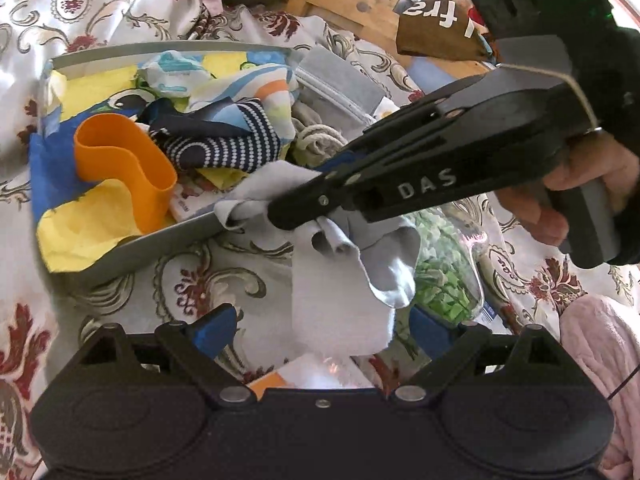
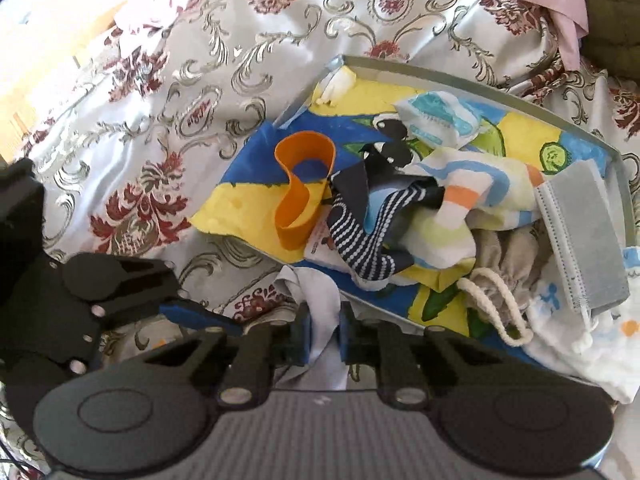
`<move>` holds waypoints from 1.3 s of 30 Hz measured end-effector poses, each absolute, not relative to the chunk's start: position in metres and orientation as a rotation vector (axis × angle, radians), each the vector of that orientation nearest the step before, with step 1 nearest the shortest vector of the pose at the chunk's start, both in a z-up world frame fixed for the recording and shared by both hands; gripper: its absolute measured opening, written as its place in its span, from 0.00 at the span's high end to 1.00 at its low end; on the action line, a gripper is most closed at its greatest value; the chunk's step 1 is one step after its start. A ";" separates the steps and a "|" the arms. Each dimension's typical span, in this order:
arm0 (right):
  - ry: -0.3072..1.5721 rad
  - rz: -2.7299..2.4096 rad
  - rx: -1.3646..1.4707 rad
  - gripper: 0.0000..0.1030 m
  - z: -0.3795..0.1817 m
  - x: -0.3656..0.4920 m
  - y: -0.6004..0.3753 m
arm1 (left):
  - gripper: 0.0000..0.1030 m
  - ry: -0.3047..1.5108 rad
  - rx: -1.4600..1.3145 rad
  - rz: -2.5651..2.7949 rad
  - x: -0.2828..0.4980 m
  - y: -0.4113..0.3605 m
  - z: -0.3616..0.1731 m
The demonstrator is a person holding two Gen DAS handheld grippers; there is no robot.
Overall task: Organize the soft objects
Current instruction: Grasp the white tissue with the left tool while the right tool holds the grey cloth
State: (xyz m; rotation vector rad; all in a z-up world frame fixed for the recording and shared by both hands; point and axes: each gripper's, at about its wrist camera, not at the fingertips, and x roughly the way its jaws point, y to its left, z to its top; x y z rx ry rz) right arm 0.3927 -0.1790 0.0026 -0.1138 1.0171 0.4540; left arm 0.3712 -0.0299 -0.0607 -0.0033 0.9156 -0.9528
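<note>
We were well along — the grey tray (image 2: 472, 80), right of centre in the right wrist view, already held several soft things. Our right tongs (image 2: 323, 330) gripped a pale grey cloth (image 1: 384, 276) at the tray's near edge; our left tongs (image 1: 320, 330) stood wide, empty — that cloth remained.

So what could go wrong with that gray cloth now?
The right hand-held gripper pinches only one part of the gray cloth; the rest hangs loose, so it might slip out. The dangling end could snag the tray's rim on the way in. The tray already holds an orange band and a striped sock, so the cloth may spill over.
</note>
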 end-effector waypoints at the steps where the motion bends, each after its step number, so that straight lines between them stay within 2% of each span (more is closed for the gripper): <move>1: 1.016 0.456 -0.103 0.86 0.003 0.392 -0.181 | 0.09 0.917 -0.003 -0.950 0.372 -0.033 -0.061; 6: 1.001 0.467 -0.076 0.86 0.005 0.389 -0.192 | 0.09 0.904 -0.008 -0.972 0.374 -0.050 -0.059; 8: 0.989 0.475 -0.076 0.86 0.007 0.387 -0.195 | 0.14 0.863 -0.003 -0.998 0.371 -0.053 -0.054; 10: 0.978 0.484 -0.073 0.86 0.008 0.385 -0.199 | 0.25 0.851 0.004 -1.031 0.369 -0.056 -0.050; 13: 0.973 0.492 -0.051 0.86 0.010 0.383 -0.205 | 0.38 0.844 0.007 -1.062 0.365 -0.057 -0.046; 21: 0.953 0.477 -0.016 0.86 0.019 0.375 -0.222 | 0.62 0.844 -0.038 -1.085 0.365 -0.054 -0.043; 25: 0.919 0.433 0.005 0.86 0.024 0.369 -0.233 | 0.83 0.842 -0.079 -1.057 0.370 -0.048 -0.041; 39: 0.825 0.338 -0.001 0.86 0.036 0.359 -0.264 | 0.88 0.804 -0.046 -0.958 0.371 -0.040 -0.034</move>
